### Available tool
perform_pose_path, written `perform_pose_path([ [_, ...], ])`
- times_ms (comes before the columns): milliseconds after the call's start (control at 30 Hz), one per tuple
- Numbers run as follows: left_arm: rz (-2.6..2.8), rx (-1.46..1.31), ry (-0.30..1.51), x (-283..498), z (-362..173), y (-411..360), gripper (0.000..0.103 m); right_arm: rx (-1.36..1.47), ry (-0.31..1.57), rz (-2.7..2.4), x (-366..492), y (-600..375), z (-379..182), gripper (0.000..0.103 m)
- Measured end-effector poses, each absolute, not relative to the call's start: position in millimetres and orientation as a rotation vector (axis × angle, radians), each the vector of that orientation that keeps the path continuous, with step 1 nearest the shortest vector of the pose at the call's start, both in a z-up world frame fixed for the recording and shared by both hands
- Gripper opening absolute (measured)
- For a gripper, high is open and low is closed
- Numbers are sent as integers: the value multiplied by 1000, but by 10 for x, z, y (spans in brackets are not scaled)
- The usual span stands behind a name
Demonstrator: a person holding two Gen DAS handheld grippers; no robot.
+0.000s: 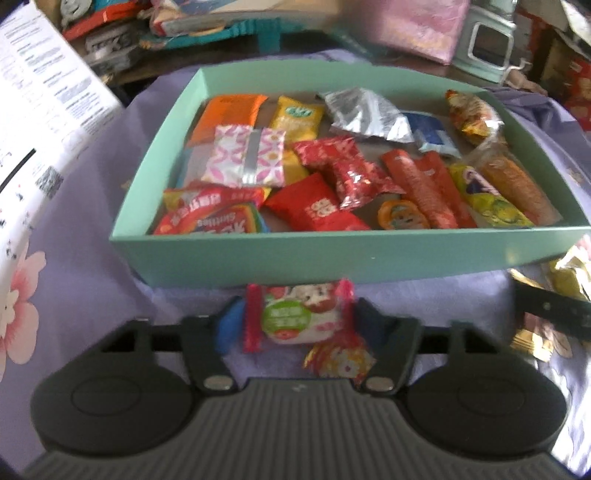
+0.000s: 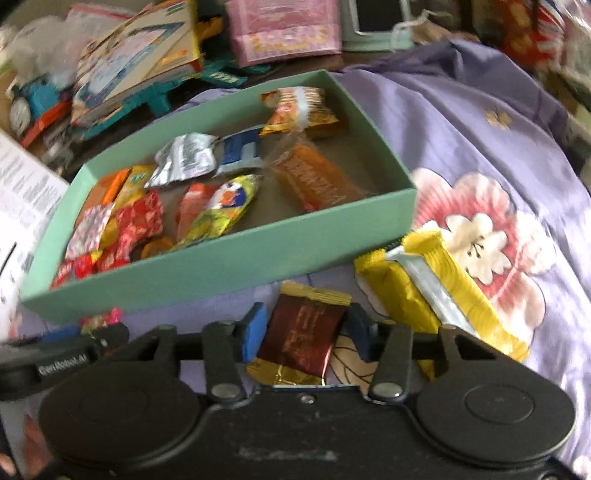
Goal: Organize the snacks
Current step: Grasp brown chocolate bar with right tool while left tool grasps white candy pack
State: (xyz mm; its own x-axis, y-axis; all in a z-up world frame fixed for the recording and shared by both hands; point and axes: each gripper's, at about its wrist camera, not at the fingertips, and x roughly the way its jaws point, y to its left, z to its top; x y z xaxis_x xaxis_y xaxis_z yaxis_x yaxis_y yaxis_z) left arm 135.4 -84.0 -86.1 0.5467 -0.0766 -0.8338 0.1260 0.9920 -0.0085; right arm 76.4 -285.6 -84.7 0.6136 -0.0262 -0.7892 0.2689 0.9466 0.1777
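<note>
A teal box (image 1: 295, 254) holding several snack packets sits on a purple floral cloth (image 1: 81, 266). Just in front of its near wall, my left gripper (image 1: 299, 325) is shut on a white, pink and green snack packet (image 1: 295, 314). A small red and yellow wrapper (image 1: 338, 360) lies under it. In the right wrist view, my right gripper (image 2: 304, 332) is shut on a brown packet with gold ends (image 2: 299, 336), near the teal box's (image 2: 221, 266) front right corner. A yellow packet (image 2: 436, 288) lies on the cloth just right of it.
A white printed carton (image 1: 44, 110) stands left of the box. Behind it are a pink bag (image 1: 417, 26), a pale green mug-like object (image 1: 487, 44), books and a toy train (image 2: 33, 103). Purple cloth (image 2: 480, 147) spreads to the right.
</note>
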Motion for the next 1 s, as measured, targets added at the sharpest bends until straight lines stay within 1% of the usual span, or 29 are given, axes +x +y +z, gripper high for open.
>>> perform_pose_path([
  [33,-130,57,983,1339,-856,-834,51,282,896,-155,756,-2821,-845,43],
  [100,-155,61,979,1300,-842,-809,46,247,895,-119,740,-2721,-838,42],
  [367,-223,47,1009,1023,-821,-653,46,149,896,-23,540,-2455,-825,42],
  [500,-216,55,1013,895,-806,-582,50,146,900,-21,428,-2488,-820,43],
  [567,-198,44,1023,875,-814,-539,56,134,900,-23,365,-2494,-818,43],
  [700,-179,56,1030,860,-836,-510,64,90,902,-22,361,-2432,-850,45],
  [767,-181,73,1027,848,-842,-529,64,53,904,-18,361,-2387,-854,42],
  [800,-183,78,1025,845,-840,-535,61,52,903,-14,360,-2381,-851,40],
  [833,-186,75,1025,844,-832,-537,54,65,905,-7,350,-2388,-844,37],
  [867,-193,69,1026,843,-819,-531,52,81,909,-3,349,-2397,-836,37],
  [900,-202,60,1025,837,-802,-520,43,101,914,1,350,-2413,-828,37],
  [933,-207,56,1028,833,-786,-515,41,130,919,2,343,-2441,-815,37],
  [1000,-215,45,1035,815,-767,-494,39,162,919,1,316,-2485,-780,37],
])
